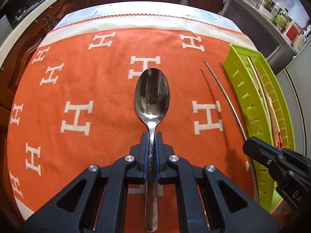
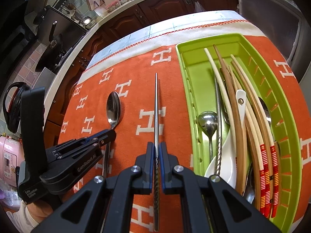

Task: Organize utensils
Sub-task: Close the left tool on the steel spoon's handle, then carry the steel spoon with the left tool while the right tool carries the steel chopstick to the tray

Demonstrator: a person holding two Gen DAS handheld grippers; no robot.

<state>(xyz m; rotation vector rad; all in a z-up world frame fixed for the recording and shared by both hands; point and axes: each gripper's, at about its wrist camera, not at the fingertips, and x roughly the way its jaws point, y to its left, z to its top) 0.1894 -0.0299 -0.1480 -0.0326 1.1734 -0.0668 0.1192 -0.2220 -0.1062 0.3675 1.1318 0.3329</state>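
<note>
Orange H-patterned cloth (image 1: 101, 89) covers the tabletop. Left tool (image 1: 152, 136) pinches one metal spoon (image 1: 152, 95) by its handle; right tool (image 2: 156, 145) pinches one metal chopstick (image 2: 156, 104). One green tray (image 2: 281, 104), rightmost, holds mixed chopsticks and spoons.

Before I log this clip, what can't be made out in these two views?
- Spoon handle end: left wrist view, cut off by the bottom edge; the left gripper covers part of the handle.
- Chopstick rear end: right wrist view, runs under the right gripper.
- Tray contents near its closer end: overlapping chopsticks and a white spoon hide what lies below.
- Tray's near end: cut off by the bottom edge.
</note>
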